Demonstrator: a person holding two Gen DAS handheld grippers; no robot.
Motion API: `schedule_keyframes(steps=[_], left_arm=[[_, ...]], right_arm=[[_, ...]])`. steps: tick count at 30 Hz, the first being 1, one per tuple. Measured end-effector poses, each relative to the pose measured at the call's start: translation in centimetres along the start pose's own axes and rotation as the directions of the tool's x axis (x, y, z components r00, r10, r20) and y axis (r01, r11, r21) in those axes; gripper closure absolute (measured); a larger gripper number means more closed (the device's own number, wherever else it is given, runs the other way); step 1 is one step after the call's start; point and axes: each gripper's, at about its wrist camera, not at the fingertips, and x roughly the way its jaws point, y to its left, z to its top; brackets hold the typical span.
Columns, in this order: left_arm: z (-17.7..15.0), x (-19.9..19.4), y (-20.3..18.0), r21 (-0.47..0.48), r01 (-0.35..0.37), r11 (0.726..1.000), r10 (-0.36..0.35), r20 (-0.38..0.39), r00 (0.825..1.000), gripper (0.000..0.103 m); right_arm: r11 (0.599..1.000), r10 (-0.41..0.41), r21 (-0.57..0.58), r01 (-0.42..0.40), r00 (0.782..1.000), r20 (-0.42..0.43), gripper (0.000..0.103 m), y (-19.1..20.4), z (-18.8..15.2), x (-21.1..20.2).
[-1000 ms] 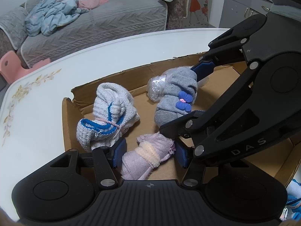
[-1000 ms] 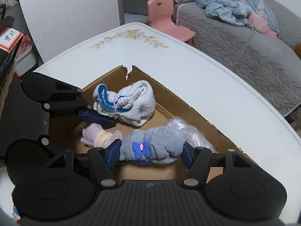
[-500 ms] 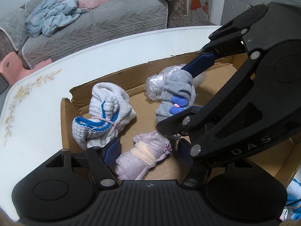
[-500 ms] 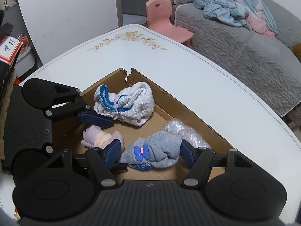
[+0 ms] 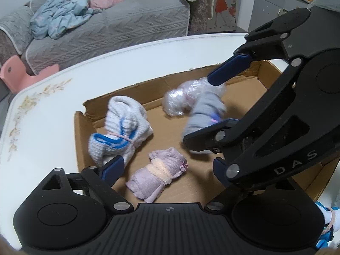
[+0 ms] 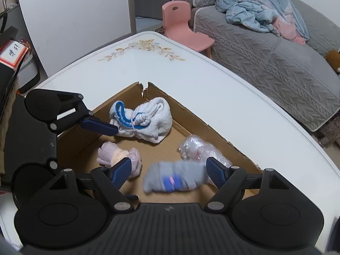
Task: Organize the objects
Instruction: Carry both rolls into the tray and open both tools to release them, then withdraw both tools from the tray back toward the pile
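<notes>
Two handheld tools work over a shallow cardboard box [image 6: 192, 114] on a white floral worktop [image 6: 212, 89]. Four bundles lie in the box: a white-and-blue sock roll [image 6: 142, 120] near the far corner, a lilac sock roll [image 5: 158, 175], a grey sock roll with a blue bow [image 6: 174, 179], blurred, and a clear plastic-wrapped bundle [image 6: 197, 149] by the side wall. The left tool [image 5: 165, 167] is opening wide, with the lilac roll lying loose between its fingers. The right tool [image 6: 167, 170] is also opening, the grey roll between its fingers but no longer pressed.
</notes>
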Motion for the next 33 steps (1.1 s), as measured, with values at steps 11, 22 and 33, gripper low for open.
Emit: schedule_keyframes(steps=[11, 22, 33], left_arm=[[-0.1, -1.4, -0.3, 0.011, -0.024, 1.0, 0.024, 0.003, 1.0, 0.006], [-0.2, -4.3, -0.9, 0.012, -0.043, 0.999, 0.042, 0.028, 0.999, 0.004], [-3.2, -10.4, -1.6, -0.012, -0.047, 0.999, 0.049, 0.149, 0.988, 0.001]], right_arm=[[1.0, -0.013, 0.002, 0.013, 1.0, 0.009, 0.027, 0.7, 0.3, -1.2], [1.0, -0.027, 0.012, 0.027, 0.999, 0.038, 0.024, 1.7, 0.1, -3.2], [0.994, -0.069, 0.097, 0.056, 0.989, 0.134, 0.014, 1.6, -3.5, -9.4]])
